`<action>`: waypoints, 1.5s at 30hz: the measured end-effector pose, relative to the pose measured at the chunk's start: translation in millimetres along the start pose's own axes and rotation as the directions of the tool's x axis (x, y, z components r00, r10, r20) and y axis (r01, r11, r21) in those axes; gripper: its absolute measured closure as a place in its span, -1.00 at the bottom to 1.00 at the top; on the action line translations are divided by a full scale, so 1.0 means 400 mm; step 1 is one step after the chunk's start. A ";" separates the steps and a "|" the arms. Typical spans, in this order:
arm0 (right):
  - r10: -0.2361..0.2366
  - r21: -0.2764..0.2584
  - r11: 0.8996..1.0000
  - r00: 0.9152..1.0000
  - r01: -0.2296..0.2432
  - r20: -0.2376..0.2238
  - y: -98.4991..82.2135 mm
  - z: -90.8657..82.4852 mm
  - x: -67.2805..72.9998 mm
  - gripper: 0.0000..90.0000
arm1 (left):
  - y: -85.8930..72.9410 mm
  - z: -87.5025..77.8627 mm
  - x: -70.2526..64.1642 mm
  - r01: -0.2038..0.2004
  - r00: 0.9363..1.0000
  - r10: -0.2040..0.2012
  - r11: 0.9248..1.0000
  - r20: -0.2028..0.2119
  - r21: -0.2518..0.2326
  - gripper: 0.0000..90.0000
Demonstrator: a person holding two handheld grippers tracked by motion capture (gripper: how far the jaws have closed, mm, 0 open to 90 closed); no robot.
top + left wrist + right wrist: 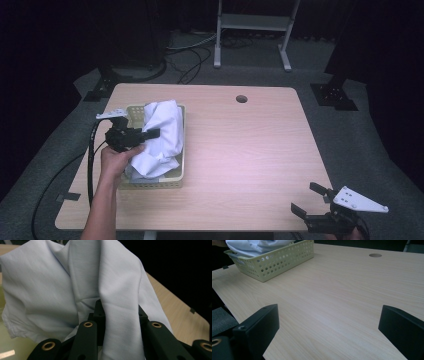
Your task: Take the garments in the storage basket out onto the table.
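A crumpled white cloth [164, 131] lies in a pale yellow-green perforated basket [150, 184] on the left half of the table. My left gripper [151, 133], held in a hand at the basket's left side, is shut on a fold of this cloth. In the left gripper view the cloth [50, 285] drapes over and between the black jaws of the left gripper [120, 308] and hides their tips. My right gripper [306, 198] rests near the table's front right corner, open with nothing between its fingers. The right gripper view has the right gripper [329, 325] wide apart over bare wood, with the basket [277, 265] and cloth [257, 246] far off.
The light wooden table [240, 145] has a round cable hole [241, 98] near its far edge. A white metal frame [252, 22] stands on the floor behind the table. Black cables trail off the table's left side.
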State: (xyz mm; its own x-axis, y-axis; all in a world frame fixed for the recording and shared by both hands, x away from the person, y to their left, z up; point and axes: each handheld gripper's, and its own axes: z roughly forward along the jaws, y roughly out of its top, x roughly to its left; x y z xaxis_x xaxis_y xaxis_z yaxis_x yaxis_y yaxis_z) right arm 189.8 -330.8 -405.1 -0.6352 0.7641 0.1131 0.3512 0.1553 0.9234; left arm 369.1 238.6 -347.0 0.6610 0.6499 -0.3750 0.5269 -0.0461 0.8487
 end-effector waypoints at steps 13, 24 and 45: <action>-0.002 0.006 1.000 1.000 0.002 -0.012 0.000 0.008 0.004 -0.93 | 0.030 -0.065 -0.031 0.007 0.999 -0.001 0.993 0.053 -0.121 0.62; -0.006 0.005 1.000 1.000 0.006 -0.016 0.000 0.007 0.006 -0.93 | 0.065 -0.099 -0.060 0.010 0.996 0.008 0.981 0.094 -0.192 0.61; -0.011 0.002 1.000 1.000 0.011 -0.019 0.003 0.005 0.011 -0.93 | 0.133 -0.114 -0.131 -0.014 0.984 0.060 0.965 0.167 -0.262 0.61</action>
State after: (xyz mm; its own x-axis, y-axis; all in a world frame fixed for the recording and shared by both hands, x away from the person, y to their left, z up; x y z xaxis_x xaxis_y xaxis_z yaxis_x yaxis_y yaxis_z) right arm 188.8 -325.9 -404.2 -0.6519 0.7503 0.1100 0.3458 0.1650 0.9237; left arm 338.3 236.5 -265.1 0.7713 0.5103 -0.3805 0.3592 0.1446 0.9220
